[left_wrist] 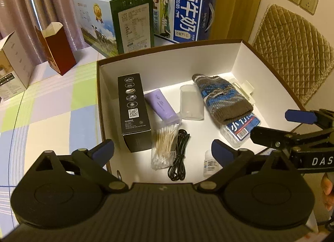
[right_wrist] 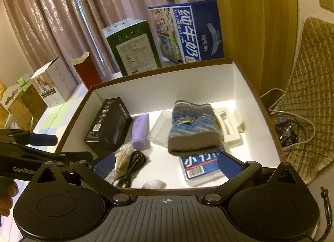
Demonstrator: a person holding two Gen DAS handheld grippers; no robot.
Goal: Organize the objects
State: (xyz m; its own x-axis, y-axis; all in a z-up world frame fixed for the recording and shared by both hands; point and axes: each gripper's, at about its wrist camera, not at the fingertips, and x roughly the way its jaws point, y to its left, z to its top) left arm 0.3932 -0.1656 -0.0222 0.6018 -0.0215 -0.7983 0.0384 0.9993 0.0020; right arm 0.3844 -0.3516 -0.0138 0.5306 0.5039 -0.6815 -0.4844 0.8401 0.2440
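Jaws of both the left gripper [left_wrist: 162, 150] and right gripper [right_wrist: 166, 163] are spread wide, holding nothing, above the near edge of the white-lined cardboard tray [left_wrist: 167, 62]. Inside the tray, left to right: black rectangular box [left_wrist: 133, 110], lilac tube [left_wrist: 161, 106], bagged cotton swabs [left_wrist: 165, 145], coiled black cable [left_wrist: 179, 156], clear plastic case [left_wrist: 191, 103], blue-grey knitted hat [left_wrist: 221, 97].

In the open box [left_wrist: 167, 62] on the counter [left_wrist: 52, 104], a carton [left_wrist: 133, 110] lies leftmost, then a tube [left_wrist: 161, 104], a clear case [left_wrist: 191, 102], and a knit sleeve [left_wrist: 221, 97] atop a swab pack [left_wrist: 242, 127]; the cable [left_wrist: 179, 154] lies in front.
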